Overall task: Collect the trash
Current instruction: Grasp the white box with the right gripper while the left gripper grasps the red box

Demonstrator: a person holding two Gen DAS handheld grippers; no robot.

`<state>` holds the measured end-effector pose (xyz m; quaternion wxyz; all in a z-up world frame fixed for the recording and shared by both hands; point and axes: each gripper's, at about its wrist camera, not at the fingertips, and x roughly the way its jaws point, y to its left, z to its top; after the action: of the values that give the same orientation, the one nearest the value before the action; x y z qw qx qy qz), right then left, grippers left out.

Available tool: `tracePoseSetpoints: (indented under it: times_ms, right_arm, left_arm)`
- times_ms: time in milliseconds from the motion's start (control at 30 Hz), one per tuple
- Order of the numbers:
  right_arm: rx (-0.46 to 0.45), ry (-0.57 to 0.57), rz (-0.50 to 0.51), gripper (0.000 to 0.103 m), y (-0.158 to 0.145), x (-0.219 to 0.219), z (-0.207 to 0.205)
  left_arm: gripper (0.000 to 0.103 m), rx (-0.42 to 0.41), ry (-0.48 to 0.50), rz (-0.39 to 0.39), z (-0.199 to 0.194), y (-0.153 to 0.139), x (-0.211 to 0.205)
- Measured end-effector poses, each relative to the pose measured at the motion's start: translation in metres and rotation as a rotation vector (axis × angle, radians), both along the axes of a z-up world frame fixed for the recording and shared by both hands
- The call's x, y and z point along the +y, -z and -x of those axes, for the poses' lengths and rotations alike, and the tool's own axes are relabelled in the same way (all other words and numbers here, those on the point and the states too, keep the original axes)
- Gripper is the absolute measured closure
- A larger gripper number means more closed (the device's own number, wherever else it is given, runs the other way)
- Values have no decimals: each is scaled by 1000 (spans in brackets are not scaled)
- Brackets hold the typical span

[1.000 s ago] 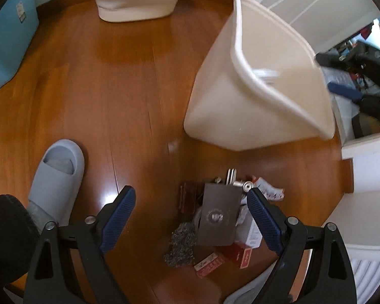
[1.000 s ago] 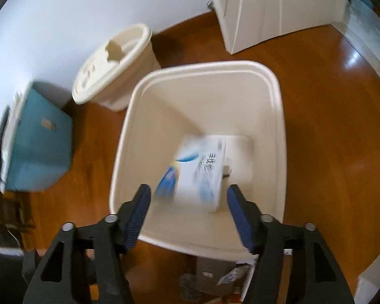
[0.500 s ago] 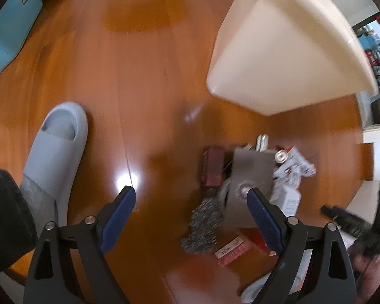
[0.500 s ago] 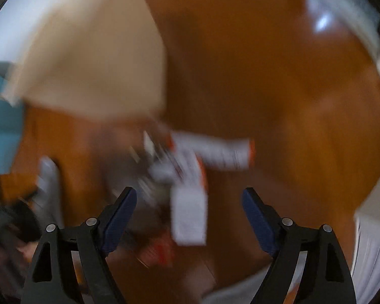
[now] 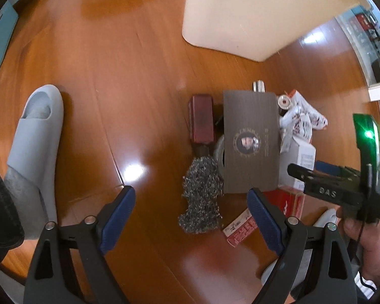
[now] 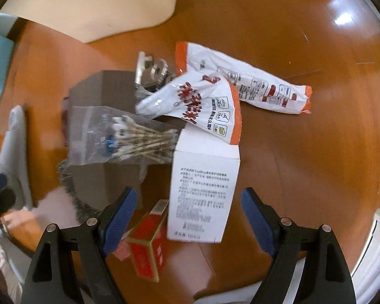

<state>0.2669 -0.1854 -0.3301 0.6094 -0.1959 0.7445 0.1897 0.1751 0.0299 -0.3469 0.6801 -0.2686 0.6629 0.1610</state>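
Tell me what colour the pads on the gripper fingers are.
Dark blue pads on black frames; clearest in the right wrist view.

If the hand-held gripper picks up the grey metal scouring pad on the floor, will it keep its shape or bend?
The scouring pad looks like loose wire mesh, so it will probably squash between the fingers and sag. It seems light for its size. Its rough strands should grip the pads rather than slip, but may snag the dark flat box that touches it.

Cream bin [image 5: 253,12] cut off by top edge, contents unseen.
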Motion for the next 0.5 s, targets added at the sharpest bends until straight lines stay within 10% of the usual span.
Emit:
tracePoseSetpoints:
  times_ms: [200,267,500]
  right_arm:
    - [37,48,31,21,27,-14,0]
    - [72,95,-17,48,31,-20,-4]
    - [130,45,-58,48,-9,-25,-22]
  left_arm:
    - [13,10,55,7,-3,7,-25]
    - [13,10,83,9,-5,6,-37]
    - [13,-10,145,29,-21,1,-102]
